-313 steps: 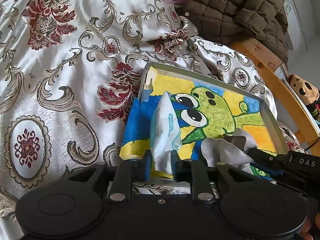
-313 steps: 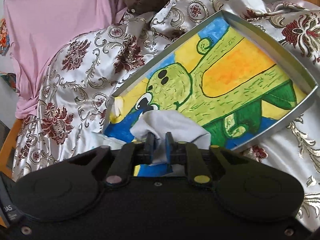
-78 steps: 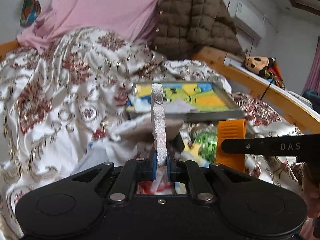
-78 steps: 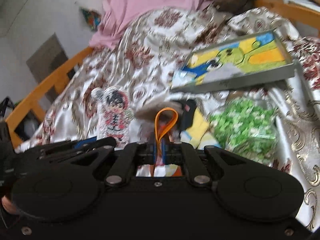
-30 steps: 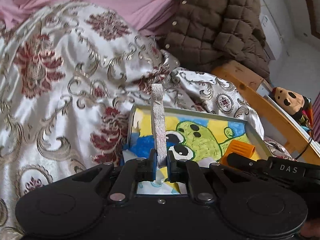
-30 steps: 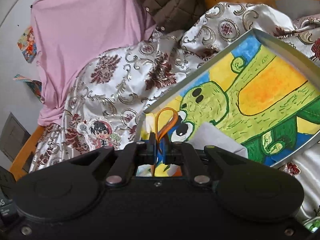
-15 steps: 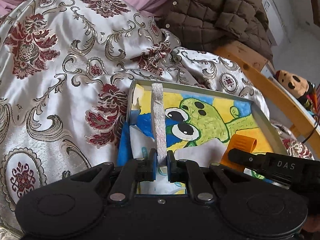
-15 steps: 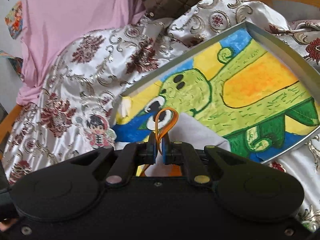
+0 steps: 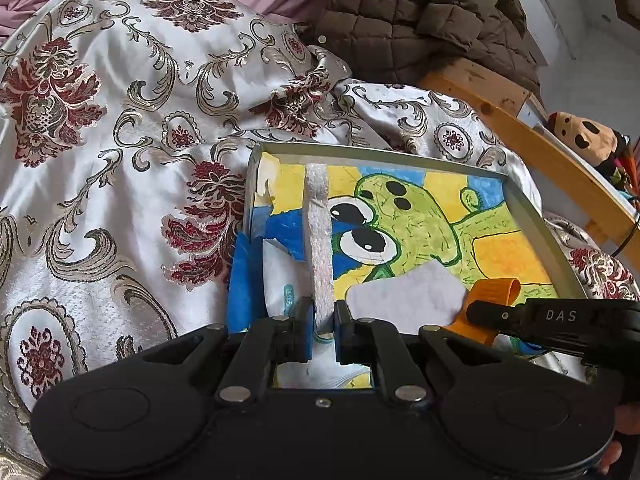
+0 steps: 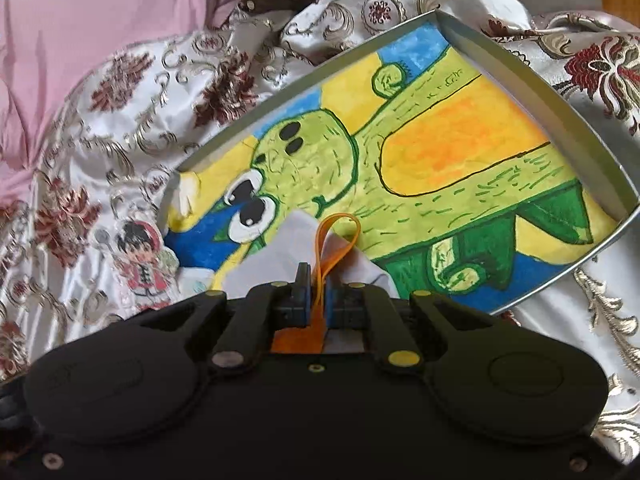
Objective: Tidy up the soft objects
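1. Your left gripper (image 9: 321, 328) was clamped on a white foam strip (image 9: 318, 240). The strip stood edge-on between the pads, and its long axis ran straight ahead from the gripper toward the far rim of the tray (image 9: 528, 216).
2. Your right gripper (image 10: 316, 296) was pinched tight on an orange band (image 10: 336, 240), and the band's loop stuck out forward past the fingertips.
3. The tray lay on the bed, over the patterned bedspread (image 9: 120, 140), directly ahead of and below both grippers. Each held piece hung over its near edge.
4. The strip sat over the tray's near left corner, beside the white tissue pack (image 9: 280, 280). The band sat further toward the near right, over the grey cloth (image 9: 404, 300) already lying in the tray.
5. By my reading, the left one was nearer the tissue pack and the right one nearer the cloth, so each drop called for little more than a lowering and a release.
6. Writing: the letters "DAS" (image 9: 560, 315) showed in white on the side of the right gripper, seen from the left wrist camera.
7. The tissue pack carried a small teal mark, too small to read. The tray's lining was a painted green cartoon figure (image 10: 320, 152) with no words on it.
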`<state>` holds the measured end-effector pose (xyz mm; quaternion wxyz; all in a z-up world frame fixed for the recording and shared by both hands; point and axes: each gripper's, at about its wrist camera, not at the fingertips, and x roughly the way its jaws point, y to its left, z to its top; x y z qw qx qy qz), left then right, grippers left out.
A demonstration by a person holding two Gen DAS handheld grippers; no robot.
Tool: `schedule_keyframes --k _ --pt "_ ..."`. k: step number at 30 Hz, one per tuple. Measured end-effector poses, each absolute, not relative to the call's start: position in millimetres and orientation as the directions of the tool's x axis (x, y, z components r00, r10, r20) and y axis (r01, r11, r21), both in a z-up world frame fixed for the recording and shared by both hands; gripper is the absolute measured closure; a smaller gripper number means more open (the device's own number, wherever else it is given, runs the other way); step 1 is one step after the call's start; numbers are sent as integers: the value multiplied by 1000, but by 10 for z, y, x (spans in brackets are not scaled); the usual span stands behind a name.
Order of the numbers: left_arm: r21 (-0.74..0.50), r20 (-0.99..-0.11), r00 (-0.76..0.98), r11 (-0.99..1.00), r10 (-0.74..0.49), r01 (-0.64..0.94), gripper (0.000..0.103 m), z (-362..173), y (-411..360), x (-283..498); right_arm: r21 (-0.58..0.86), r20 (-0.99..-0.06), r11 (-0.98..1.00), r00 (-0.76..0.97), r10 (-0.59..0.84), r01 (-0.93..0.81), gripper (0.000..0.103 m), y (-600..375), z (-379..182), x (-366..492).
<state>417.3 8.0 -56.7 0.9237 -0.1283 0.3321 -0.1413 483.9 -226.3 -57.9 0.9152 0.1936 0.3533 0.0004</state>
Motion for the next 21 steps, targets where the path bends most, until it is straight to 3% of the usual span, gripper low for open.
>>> schedule_keyframes --k 12,21 --pt "-321 -591 728 929 -348 184 92 -603 40 4185 384 -693 905 705 153 181 101 -2339 -740 4937" --pt "-320 -596 722 928 -353 189 85 -577 28 4167 361 -672 920 726 147 149 90 -2241 -573 4879"
